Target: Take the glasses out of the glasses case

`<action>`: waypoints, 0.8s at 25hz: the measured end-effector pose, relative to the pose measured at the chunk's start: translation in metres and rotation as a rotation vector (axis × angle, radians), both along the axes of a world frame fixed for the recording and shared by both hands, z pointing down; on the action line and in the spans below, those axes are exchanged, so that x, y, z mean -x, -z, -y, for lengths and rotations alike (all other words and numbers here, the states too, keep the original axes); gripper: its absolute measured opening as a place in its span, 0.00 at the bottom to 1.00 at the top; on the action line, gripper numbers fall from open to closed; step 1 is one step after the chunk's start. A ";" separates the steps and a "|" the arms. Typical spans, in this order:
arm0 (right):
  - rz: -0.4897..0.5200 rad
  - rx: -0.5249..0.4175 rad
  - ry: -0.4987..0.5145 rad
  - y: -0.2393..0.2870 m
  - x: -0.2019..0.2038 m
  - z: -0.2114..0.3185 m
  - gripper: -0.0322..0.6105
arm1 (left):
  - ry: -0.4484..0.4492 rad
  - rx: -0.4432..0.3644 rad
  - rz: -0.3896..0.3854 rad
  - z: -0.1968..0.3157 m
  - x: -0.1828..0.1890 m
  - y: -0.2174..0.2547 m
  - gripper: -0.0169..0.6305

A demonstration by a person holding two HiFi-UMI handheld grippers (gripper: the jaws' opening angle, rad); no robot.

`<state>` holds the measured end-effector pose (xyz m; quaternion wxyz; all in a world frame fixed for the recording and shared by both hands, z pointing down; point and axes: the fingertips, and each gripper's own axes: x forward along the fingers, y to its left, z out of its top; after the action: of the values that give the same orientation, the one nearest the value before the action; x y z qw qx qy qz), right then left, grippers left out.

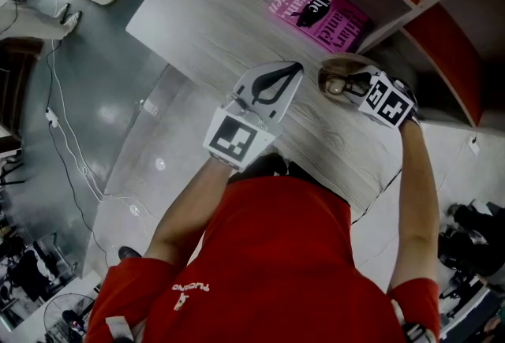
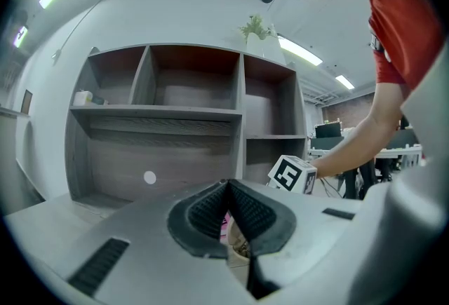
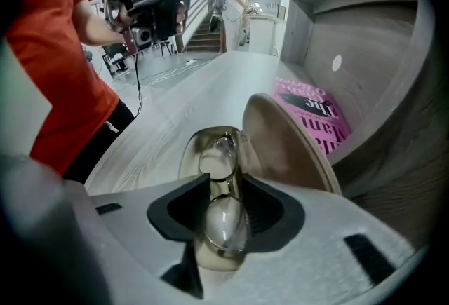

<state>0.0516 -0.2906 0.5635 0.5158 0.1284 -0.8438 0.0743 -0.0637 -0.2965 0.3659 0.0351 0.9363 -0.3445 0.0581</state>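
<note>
A beige glasses case (image 3: pixel 184 160) lies open on the wooden table, its lid (image 3: pixel 287 149) tilted up to the right. Thin-framed glasses (image 3: pixel 217 156) lie folded inside it. My right gripper (image 3: pixel 226 216) points steeply down into the case, open, with one dark pad on each side of the glasses and a gap between each pad and the frame. In the head view the right gripper (image 1: pixel 357 86) hangs over the case (image 1: pixel 335 65). My left gripper (image 1: pixel 296 67) hovers just left of the case, pointing almost level, and is shut on nothing (image 2: pixel 228 188).
A pink book (image 1: pixel 319 12) lies flat at the back of the table (image 1: pixel 205 26), right behind the case (image 3: pixel 316 111). A wooden shelf unit (image 2: pixel 168 114) with open compartments rises behind it. The table's near edge runs close to my body.
</note>
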 end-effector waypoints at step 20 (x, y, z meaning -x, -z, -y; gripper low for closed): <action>-0.065 0.070 0.078 -0.007 0.005 -0.013 0.22 | -0.017 0.001 0.010 -0.008 -0.003 -0.005 0.04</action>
<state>0.0464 -0.2780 0.5704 0.5496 0.0797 -0.8278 0.0797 -0.0609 -0.2885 0.3708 0.0334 0.9389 -0.3366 0.0634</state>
